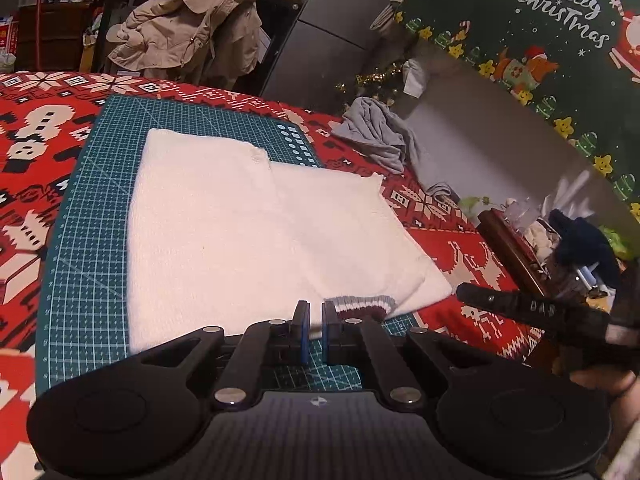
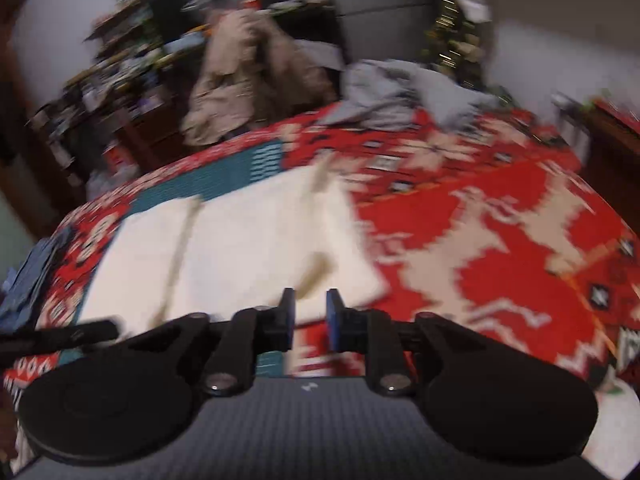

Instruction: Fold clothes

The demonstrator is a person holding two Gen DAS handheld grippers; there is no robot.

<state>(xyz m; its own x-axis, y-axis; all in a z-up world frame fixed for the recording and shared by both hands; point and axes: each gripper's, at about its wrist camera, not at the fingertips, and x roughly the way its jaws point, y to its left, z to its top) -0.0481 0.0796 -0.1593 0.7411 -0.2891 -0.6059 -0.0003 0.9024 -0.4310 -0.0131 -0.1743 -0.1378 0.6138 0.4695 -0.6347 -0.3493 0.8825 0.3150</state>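
A white sweater (image 1: 248, 236) lies folded flat on the green cutting mat (image 1: 96, 216), its grey and maroon striped trim (image 1: 364, 306) at the near edge. My left gripper (image 1: 316, 318) sits at that near edge just left of the trim, its jaws almost together with a sliver of the white cloth between them. My right gripper (image 2: 311, 312) is open with nothing between its pads, above the sweater's (image 2: 224, 256) near right corner; this view is blurred. One of its black fingers (image 1: 500, 300) shows to the right of the sweater in the left wrist view.
A red patterned tablecloth (image 1: 36, 152) covers the table. A crumpled grey garment (image 1: 380, 136) lies at the far right. A beige jacket (image 1: 192, 28) hangs on a chair behind. Blue cloth (image 2: 24, 280) lies at the left edge. A cluttered wooden stand (image 1: 516, 244) is beside the table.
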